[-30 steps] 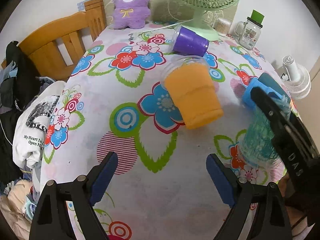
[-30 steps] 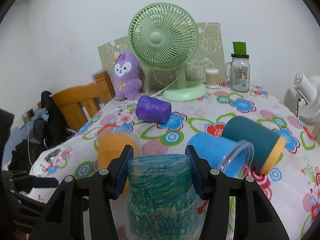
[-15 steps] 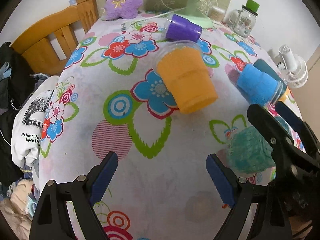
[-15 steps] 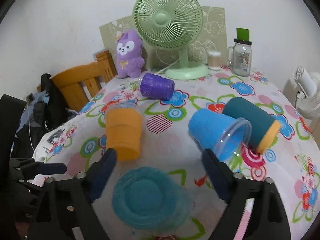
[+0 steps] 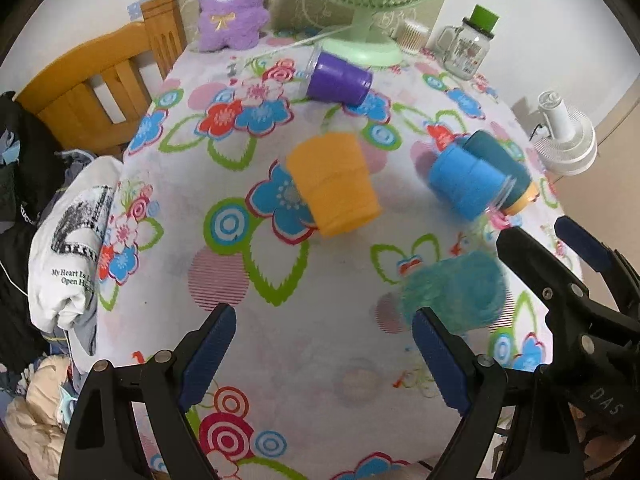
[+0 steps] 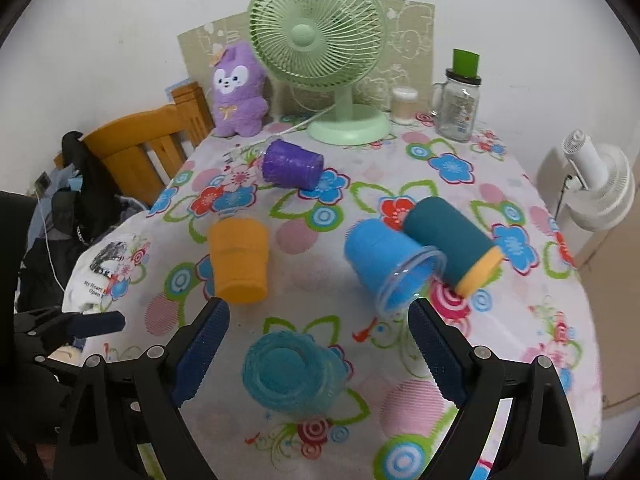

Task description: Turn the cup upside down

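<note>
teal cup [image 6: 290,372] sits base-up on the floral tablecloth [image 6: 460,148] between and just below my spread right gripper [image 6: 316,350] fingers, nothing pinched; left gripper [image 5: 320,356] is spread and empty too. risk as i judge it: clipping the cup with a finger would topple it onto its side, like the orange cup [image 6: 239,261], blue cup [image 6: 390,262] and purple cup [image 6: 292,164] (all lying over). green fan [image 6: 320,40] and plush [image 6: 238,88] stand by the wall

A home: floral tablecloth [image 6: 480,184], plush toy [image 6: 238,90], desk fan [image 6: 320,40].
</note>
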Tool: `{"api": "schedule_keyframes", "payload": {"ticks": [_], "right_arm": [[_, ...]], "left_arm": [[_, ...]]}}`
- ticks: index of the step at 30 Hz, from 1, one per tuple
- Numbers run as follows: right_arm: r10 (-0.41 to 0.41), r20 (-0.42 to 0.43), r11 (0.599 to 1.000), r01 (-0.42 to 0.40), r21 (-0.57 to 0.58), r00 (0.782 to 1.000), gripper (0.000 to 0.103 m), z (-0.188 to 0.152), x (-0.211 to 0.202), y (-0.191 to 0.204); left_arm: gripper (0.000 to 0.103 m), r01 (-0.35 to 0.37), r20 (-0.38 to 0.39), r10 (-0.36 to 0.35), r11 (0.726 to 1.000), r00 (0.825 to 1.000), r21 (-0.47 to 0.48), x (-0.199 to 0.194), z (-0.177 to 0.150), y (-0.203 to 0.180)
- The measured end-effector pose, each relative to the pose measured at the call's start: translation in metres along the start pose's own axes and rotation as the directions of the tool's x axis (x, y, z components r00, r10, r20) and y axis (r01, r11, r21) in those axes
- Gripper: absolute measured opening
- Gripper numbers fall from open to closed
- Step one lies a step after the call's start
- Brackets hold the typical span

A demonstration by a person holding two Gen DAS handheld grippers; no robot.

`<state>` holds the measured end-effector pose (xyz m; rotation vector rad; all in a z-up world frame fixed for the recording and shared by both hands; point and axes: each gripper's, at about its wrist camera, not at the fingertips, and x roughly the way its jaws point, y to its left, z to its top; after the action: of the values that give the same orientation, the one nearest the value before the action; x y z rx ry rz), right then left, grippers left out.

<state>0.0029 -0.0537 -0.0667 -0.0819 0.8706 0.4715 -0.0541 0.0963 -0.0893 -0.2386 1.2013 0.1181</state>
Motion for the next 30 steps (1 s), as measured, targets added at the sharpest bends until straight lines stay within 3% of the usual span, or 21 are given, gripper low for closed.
{"api": "schedule_keyframes", "payload": {"ticks": [8,14,17,21,25,30], "right_arm": [[-0.029,0.005,1.000,0.029,-0.010,1.000,0.093,0.028,-0.053,-0.004],[-0.125,0.045,0.992,0.125,-0.002,0.991,0.093,0.038,-0.088,-0.006],[-0.134,0.059,0.991,0.134,0.009,0.989,0.093,0.042,-0.105,-0.008],[-0.132,0.078,0.991,0.130,0.031,0.988,0.093,0.045,-0.120,-0.012],[-0.136,0.093,0.990,0.131,0.055,0.986,0.093,0.047,-0.129,-0.016],[-0.141,0.107,0.989,0.135,0.061,0.984,0.093,0.048,-0.132,-0.018]], "left_arm": [[0.099,-0.001,0.065,-0.003,0.998,0.998,0.058,-0.052,0.018,-0.020],[0.099,0.010,0.088,-0.018,0.996,0.996,0.085,-0.082,0.022,-0.027],[0.099,-0.024,0.111,0.013,0.995,0.994,0.097,-0.101,0.022,-0.031],[0.103,-0.078,0.200,0.057,0.992,0.978,0.100,-0.127,0.021,-0.035],[0.103,-0.029,0.254,0.007,0.996,0.967,0.081,-0.144,0.025,-0.034],[0.103,-0.015,0.272,-0.004,0.998,0.962,0.068,-0.146,0.028,-0.034]]}}
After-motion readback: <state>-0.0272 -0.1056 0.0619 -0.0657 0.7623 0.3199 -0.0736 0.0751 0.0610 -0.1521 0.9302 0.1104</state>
